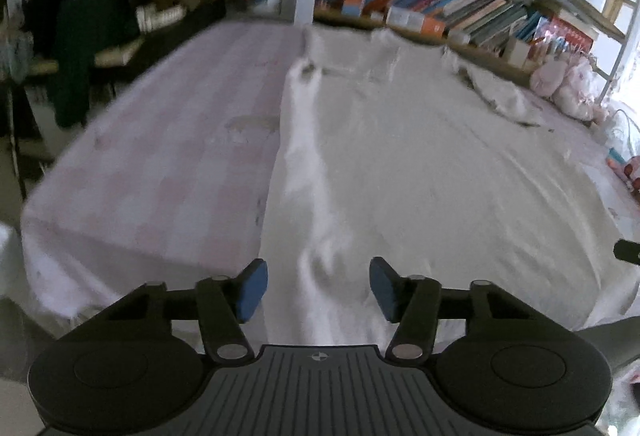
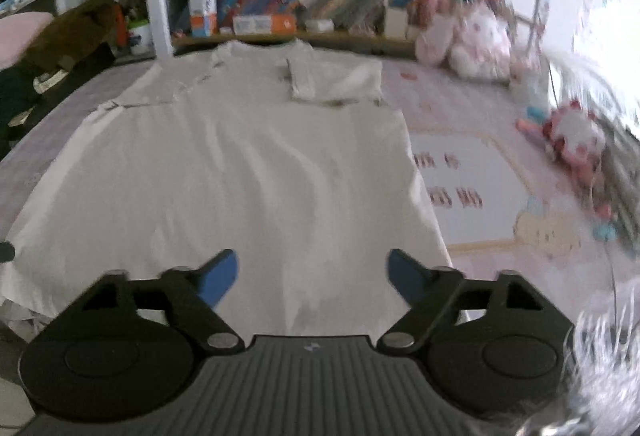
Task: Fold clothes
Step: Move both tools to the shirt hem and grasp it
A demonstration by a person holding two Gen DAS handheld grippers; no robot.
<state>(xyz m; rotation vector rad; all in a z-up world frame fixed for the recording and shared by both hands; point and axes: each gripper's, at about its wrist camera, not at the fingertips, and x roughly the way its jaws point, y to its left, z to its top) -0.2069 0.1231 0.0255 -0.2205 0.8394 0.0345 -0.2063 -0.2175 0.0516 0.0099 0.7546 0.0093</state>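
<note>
A: Nearest the lenses, the left gripper and right gripper were noted with jaws spread wide, nothing held, over the near hem.

B: Beyond them, the pale shirt was seen spread flat on the bed, one sleeve already turned in.

A: Risk recorded: bedsheet might be pinched with the hem; wrinkles could be folded in.
</note>
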